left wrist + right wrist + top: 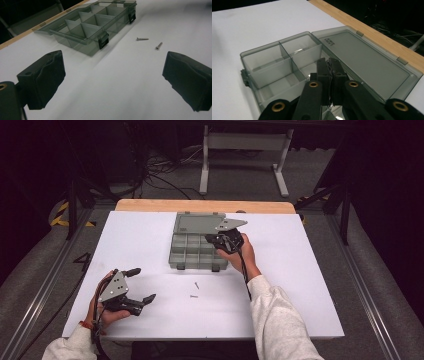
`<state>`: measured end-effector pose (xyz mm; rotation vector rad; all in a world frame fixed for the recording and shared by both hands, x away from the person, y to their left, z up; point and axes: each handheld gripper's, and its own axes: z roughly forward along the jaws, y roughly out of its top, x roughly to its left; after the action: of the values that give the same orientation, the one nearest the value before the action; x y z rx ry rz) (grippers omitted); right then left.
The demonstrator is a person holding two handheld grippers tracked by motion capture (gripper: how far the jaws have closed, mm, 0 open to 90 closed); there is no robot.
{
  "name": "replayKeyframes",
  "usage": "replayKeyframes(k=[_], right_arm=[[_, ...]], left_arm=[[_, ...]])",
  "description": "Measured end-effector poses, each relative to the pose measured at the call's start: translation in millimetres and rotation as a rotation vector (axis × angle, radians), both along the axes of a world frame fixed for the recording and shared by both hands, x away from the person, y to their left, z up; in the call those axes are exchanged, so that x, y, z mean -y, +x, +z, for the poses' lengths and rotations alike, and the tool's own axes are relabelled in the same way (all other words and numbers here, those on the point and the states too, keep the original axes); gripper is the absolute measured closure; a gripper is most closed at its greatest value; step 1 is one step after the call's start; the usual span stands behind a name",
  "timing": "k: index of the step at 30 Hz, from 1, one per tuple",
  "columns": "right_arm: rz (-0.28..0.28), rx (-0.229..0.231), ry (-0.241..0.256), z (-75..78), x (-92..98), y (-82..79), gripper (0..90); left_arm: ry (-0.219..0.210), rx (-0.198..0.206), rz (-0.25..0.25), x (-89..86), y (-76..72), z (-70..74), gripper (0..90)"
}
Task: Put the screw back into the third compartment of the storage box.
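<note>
Smoky grey translucent plastic is what my right gripper hangs over: the divided compartment box, its flat lid thrown open toward the far wooden edge of the bench. My right fingers are pressed together, tips down inside the box, in a compartment on the side nearest the lid; whether anything is caught between them I cannot tell. In the high view this gripper sits over the right end of the box, my hand just off the box's near right corner.

My left gripper rests well apart from the box, toward its near left, low over the white bench top. Its fingers are spread wide with nothing between them.

Two small silver metal screws lie loose on the bench just in front of the box, near its right black latch, one beside the other but not touching. In the left gripper view they lie between the box and my far finger.
</note>
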<state>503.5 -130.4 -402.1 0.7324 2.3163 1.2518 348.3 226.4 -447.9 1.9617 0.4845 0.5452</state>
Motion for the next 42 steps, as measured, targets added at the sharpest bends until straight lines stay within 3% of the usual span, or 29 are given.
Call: replayKeyframes(k=[18,42], right_arm=[[-0.049,-0.067,-0.022,-19.6,-4.4,19.1,88.7],[-0.081,-0.085,-0.055,-29.3,-4.5,23.6,88.6]], left_arm=[[-0.005,-0.001,-0.012,-0.8,0.0,0.3,5.0],[-0.009,-0.003,-0.010,-1.0,-0.6,-0.3,5.0]])
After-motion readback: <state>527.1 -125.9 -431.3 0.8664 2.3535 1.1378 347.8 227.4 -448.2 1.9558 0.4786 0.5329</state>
